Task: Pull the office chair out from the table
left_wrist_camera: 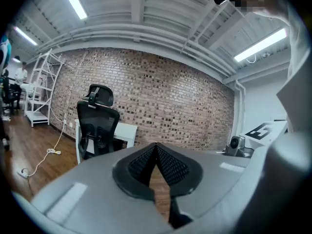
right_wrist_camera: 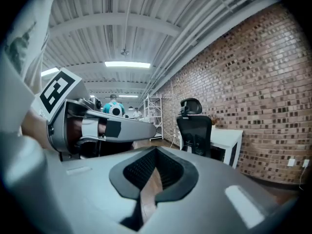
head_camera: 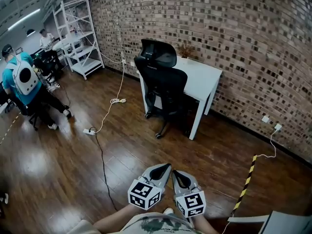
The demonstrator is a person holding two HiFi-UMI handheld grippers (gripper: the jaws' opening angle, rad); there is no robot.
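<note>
The office chair (head_camera: 163,82) sits tucked against the white counter (head_camera: 207,77) by the far brick wall (head_camera: 234,33), well apart from you. Your left claw (head_camera: 165,168) and right claw (head_camera: 178,174) are clenched empty and aimed at it, probably because you have yet to reach it.

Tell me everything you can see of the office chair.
The office chair is all black, with a tall back, a headrest on top and a spoked base on castors. It stands upright on the wood floor, pushed in at the white table, its back turned to the camera. Whether it touches the table can't be told; nothing else touches it.
</note>
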